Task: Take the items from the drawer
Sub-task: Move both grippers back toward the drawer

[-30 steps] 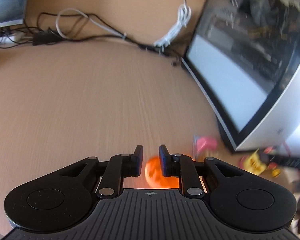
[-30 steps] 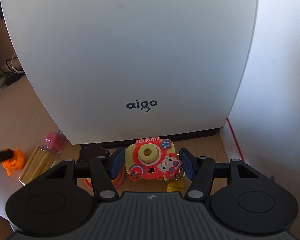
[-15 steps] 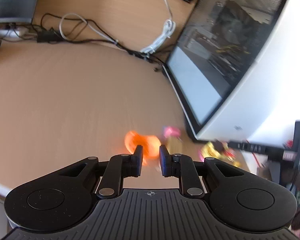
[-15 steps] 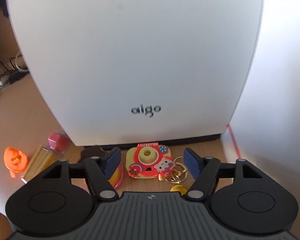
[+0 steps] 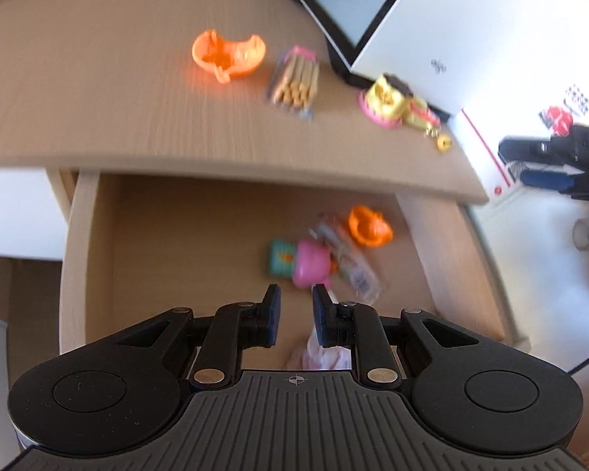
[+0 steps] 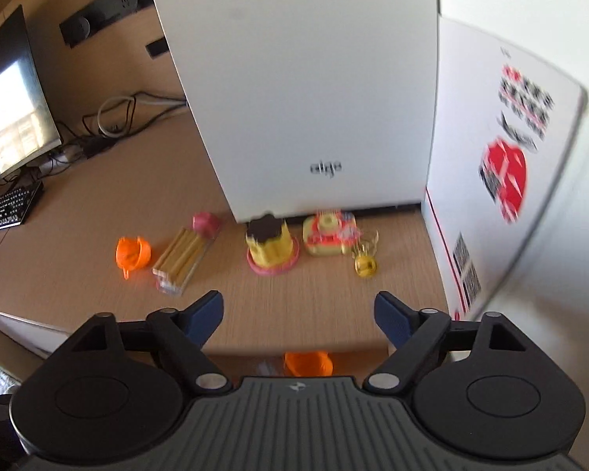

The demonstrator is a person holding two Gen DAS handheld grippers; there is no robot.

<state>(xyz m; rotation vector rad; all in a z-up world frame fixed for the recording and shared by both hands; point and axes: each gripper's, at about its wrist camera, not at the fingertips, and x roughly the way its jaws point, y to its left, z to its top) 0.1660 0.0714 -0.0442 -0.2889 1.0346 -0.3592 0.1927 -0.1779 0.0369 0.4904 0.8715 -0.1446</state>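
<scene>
My left gripper [image 5: 293, 306] and right gripper [image 6: 297, 312] are black plastic with ribbed bases, silver screws and blue finger pads [image 6: 206, 314].

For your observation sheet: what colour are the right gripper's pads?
Blue pads, clearest in the right wrist view.

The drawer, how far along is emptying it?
Partly done. On the desktop lie an orange plastic pumpkin cup, a clear box of yellow sticks, a yellow cake toy and a camera-shaped keychain. Neither the left tool nor the right tool holds anything. In the open wooden drawer remain another orange cup, a pink toy and packets.
</scene>
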